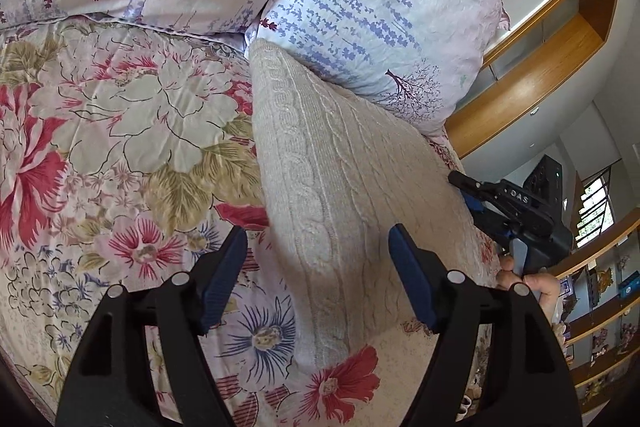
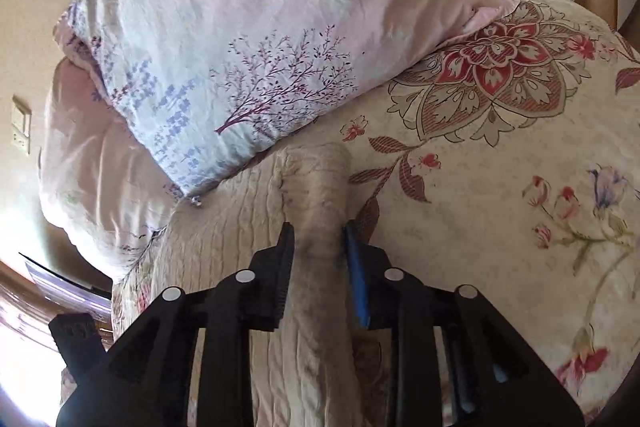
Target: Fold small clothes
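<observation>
At frame centre, a cream knitted garment [image 1: 340, 179] is spread on the floral bed [image 1: 120, 115]. The left gripper [image 1: 320, 275] is held wide open above it; the right gripper [image 2: 318, 267] is clenched on its bunched edge.

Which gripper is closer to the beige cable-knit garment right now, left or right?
Right. The right gripper is shut on a fold of the beige cable-knit garment; the left gripper is open, straddling its near end, apparently without touching.

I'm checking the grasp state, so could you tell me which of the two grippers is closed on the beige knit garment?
The right gripper: its fingers pinch the beige cable-knit garment. The left gripper hangs open above it.
</observation>
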`<state>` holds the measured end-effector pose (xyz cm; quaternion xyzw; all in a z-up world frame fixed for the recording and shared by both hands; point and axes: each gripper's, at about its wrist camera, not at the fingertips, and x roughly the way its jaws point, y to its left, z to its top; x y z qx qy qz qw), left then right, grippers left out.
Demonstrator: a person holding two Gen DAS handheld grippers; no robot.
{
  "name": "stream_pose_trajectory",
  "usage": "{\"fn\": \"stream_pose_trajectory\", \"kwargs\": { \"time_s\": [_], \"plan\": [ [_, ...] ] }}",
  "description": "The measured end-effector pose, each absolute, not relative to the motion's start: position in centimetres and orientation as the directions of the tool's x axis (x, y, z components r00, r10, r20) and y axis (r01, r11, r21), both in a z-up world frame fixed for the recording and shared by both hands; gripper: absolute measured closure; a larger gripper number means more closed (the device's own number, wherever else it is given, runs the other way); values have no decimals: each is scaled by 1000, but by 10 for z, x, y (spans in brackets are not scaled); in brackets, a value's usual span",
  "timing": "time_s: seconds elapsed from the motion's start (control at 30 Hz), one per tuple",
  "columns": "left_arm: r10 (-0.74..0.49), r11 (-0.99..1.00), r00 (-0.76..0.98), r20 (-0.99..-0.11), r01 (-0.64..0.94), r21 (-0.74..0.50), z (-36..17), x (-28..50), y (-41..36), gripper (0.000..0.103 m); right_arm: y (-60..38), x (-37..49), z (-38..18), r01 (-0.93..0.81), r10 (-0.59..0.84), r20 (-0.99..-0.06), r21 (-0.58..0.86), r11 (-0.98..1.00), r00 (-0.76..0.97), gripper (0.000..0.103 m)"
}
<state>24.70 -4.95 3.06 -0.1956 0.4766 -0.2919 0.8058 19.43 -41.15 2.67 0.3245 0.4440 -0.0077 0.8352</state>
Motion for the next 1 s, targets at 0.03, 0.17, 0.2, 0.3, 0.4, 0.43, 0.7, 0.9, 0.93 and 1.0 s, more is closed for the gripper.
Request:
{"fn": "stream_pose_trajectory", "kwargs": {
  "time_s": [0.03,0.17,0.2,0.3,0.4,0.43,0.7,0.9,0.93,1.0],
  "plan": [
    [-661,749,370,-653,286,-597,31,245,-48,30,-409,184,30,282,285,-743,536,796,606,72],
    [-667,745,352,-657,287,-602,28,238,-46,31,-404,144,30,251,343,-733,568,784,587,72],
    [-668,744,344,-660,286,-604,27,238,-47,31,-401,136,28,244,360,-728,580,777,584,72],
    [-673,740,321,-666,283,-611,23,235,-49,32,-390,126,25,202,373,-725,571,796,579,91],
    [-666,746,306,-680,294,-598,22,231,-51,32,-385,118,31,199,302,-742,503,841,599,91],
    [-659,752,307,-687,297,-588,22,229,-52,32,-387,116,30,208,292,-747,496,843,597,91],
    [-621,781,328,-712,330,-530,26,232,-57,32,-391,114,11,242,264,-774,470,849,575,91],
    [-544,829,389,-744,383,-406,30,230,-72,32,-394,109,6,261,240,-773,462,848,587,77],
    [-541,831,384,-748,384,-403,31,230,-72,32,-396,110,7,264,245,-776,465,845,581,72],
    [-579,807,349,-737,373,-458,32,235,-66,28,-399,111,16,275,257,-776,480,833,576,57]
  ]
}}
